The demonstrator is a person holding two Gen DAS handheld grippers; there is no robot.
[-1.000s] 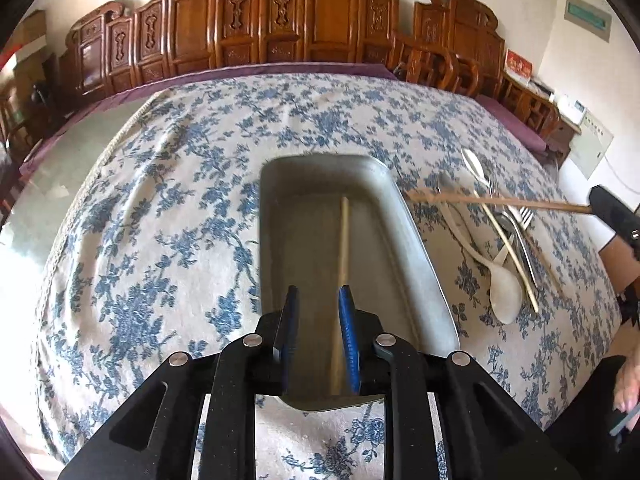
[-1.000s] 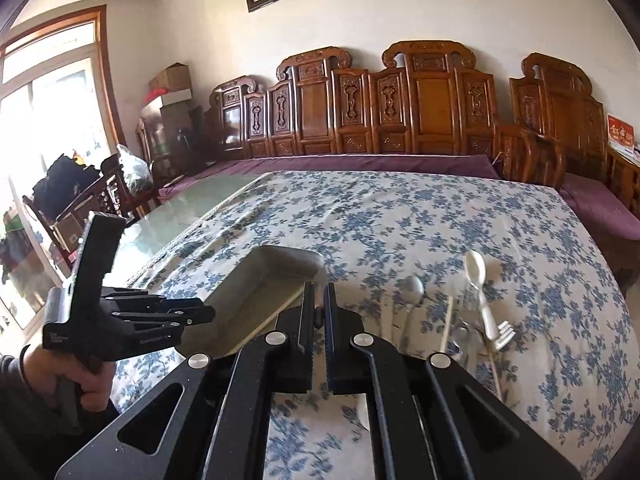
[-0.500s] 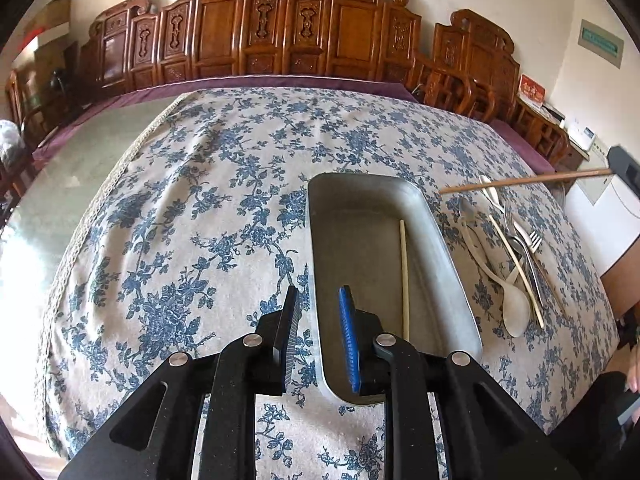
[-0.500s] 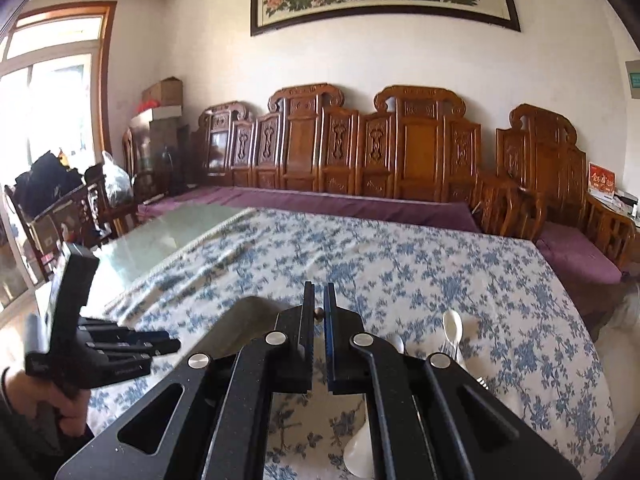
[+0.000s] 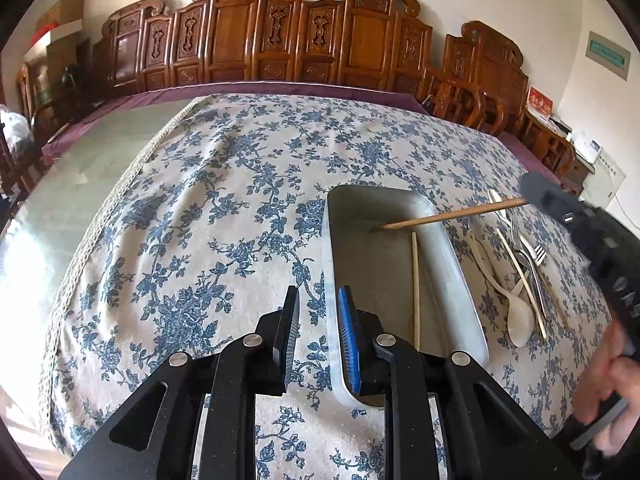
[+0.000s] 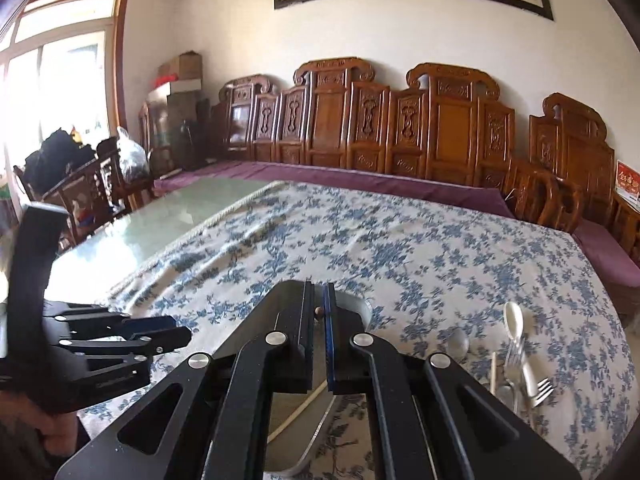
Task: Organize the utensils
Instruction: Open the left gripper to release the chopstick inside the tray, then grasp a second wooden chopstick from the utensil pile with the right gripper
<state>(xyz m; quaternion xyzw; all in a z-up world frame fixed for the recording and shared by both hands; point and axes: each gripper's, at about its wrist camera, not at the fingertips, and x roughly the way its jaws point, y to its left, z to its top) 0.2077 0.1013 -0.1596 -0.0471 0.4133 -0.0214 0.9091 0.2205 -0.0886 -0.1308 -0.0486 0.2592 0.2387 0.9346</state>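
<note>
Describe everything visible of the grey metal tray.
The grey metal tray is a long, shallow rectangular pan with rounded corners and a rolled rim, dull and matte inside. It sits flat on the blue-flowered tablecloth, right of the left gripper, whose blue-padded finger overlaps its near rim. One pale wooden chopstick lies lengthwise inside. A darker brown chopstick, clamped in the right gripper, slants over the far end, tip down inside. Loose spoons and forks lie beside its right wall.
</note>
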